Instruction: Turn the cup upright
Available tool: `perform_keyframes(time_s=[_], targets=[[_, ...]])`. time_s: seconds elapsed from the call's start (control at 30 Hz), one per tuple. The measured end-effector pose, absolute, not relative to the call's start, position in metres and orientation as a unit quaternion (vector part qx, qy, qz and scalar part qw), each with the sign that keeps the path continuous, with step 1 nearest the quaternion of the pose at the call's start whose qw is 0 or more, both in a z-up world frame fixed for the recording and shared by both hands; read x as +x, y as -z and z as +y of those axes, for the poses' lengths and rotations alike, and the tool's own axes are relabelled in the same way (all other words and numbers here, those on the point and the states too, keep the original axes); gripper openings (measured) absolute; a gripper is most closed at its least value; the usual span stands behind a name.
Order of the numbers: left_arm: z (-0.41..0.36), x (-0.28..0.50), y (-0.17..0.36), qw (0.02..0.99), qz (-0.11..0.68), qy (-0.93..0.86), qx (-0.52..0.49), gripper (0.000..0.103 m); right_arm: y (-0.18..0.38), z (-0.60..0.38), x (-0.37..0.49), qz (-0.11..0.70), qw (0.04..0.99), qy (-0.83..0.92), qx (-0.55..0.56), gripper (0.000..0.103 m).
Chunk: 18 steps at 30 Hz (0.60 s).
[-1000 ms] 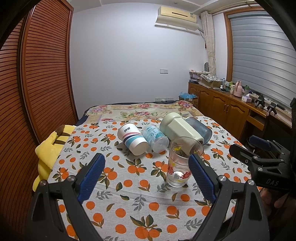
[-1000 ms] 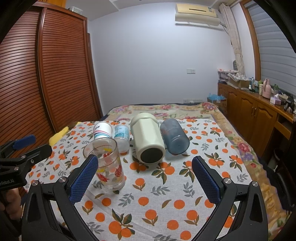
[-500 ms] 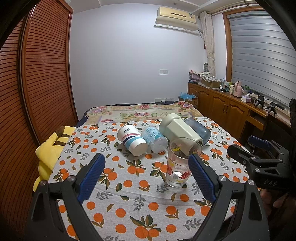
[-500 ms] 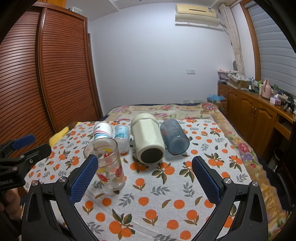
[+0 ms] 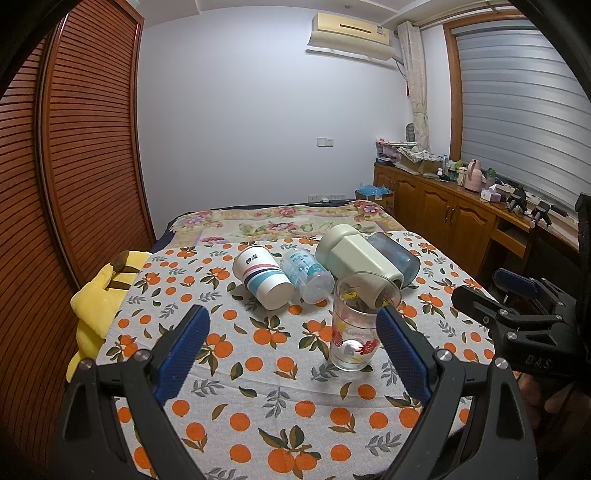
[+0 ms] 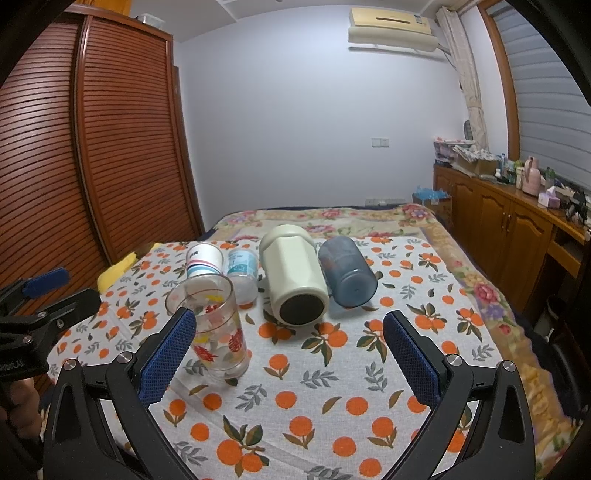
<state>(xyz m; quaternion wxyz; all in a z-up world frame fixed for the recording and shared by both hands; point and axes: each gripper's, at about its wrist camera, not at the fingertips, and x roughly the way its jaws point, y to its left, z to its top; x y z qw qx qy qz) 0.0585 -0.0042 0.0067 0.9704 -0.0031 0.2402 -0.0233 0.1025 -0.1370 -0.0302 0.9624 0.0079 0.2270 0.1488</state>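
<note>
Your left wrist camera sits low at the near left of the bed [image 5: 280, 218], facing the far wall, close above the orange-print cloth [image 5: 258, 369]. Your right wrist camera looks the same way from the near right. Each shows its own blue fingers [image 5: 183, 354] spread wide in the foreground. Both views share the upright glass cup [image 5: 356, 328] [image 6: 216, 332], the four cups lying behind it, the slatted wardrobe [image 6: 122, 147] and the air conditioner [image 5: 351, 33]. Each catches the other tool at its edge.

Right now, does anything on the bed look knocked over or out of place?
Yes. Four cups lie on their sides in a row: striped paper cup, clear plastic cup, cream cup, blue cup. Only the printed glass stands upright.
</note>
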Motion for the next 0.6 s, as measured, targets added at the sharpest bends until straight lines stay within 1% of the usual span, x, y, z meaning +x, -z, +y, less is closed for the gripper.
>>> perform_keyframes(time_s=[0.6], targets=[[-0.0049, 0.0568, -0.0077, 0.971, 0.238, 0.02, 0.001, 0.092, 0.0298, -0.1371, 0.1024, 0.226, 0.963, -0.148, 0.009, 0.103]])
